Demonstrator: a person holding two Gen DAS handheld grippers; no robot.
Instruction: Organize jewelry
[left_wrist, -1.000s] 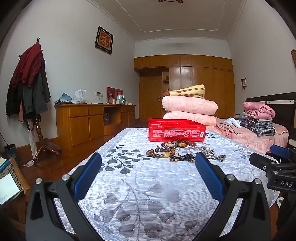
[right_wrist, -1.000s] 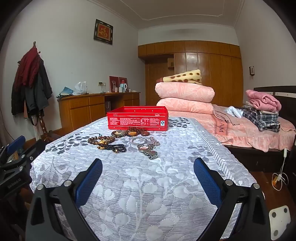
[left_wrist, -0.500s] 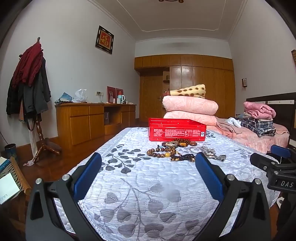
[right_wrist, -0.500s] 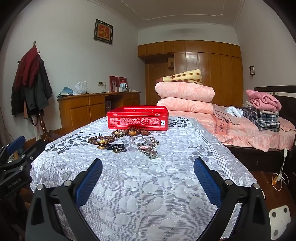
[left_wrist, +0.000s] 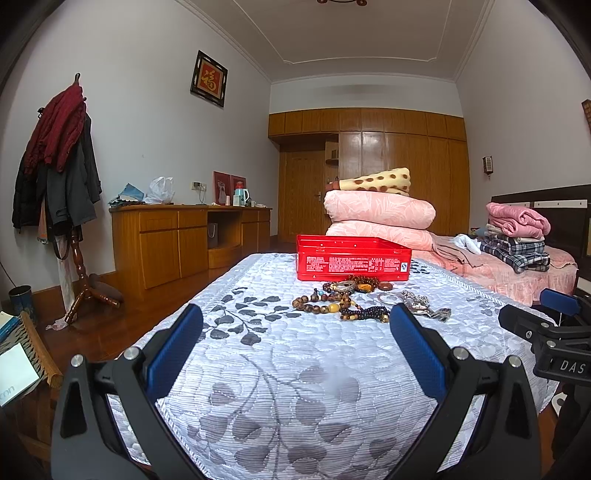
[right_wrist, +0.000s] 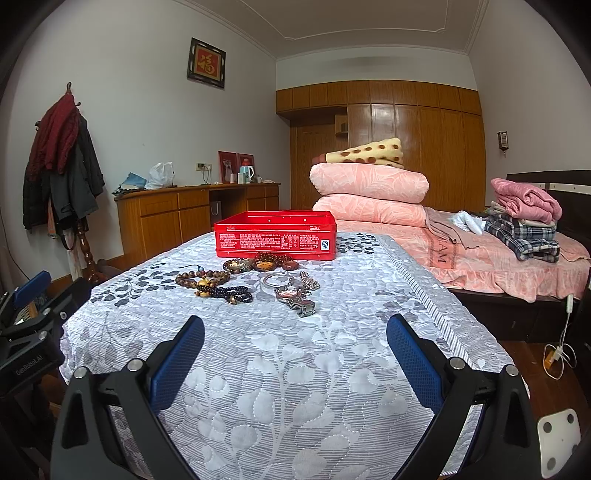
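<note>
A red open box (left_wrist: 352, 258) (right_wrist: 275, 234) stands on the grey leaf-patterned quilt (left_wrist: 295, 369) (right_wrist: 295, 369). In front of it lies a heap of jewelry: brown bead bracelets (left_wrist: 321, 304) (right_wrist: 201, 277), a dark bead string (left_wrist: 365, 314) (right_wrist: 229, 293), a metal bangle (right_wrist: 275, 278) and a watch (left_wrist: 424, 308) (right_wrist: 295, 297). My left gripper (left_wrist: 295, 350) is open and empty, well short of the heap. My right gripper (right_wrist: 295, 354) is open and empty, also short of it.
A wooden desk (left_wrist: 177, 236) stands along the left wall with a coat rack (left_wrist: 62, 177) beside it. Folded pink quilts (left_wrist: 380, 218) and clothes (left_wrist: 517, 236) lie on the pink bed at the right. A cable and charger (right_wrist: 557, 350) lie on the floor.
Both views have hardly shifted; the left gripper has edged slightly forward. The jaws stay open and nothing on the quilt has moved.
</note>
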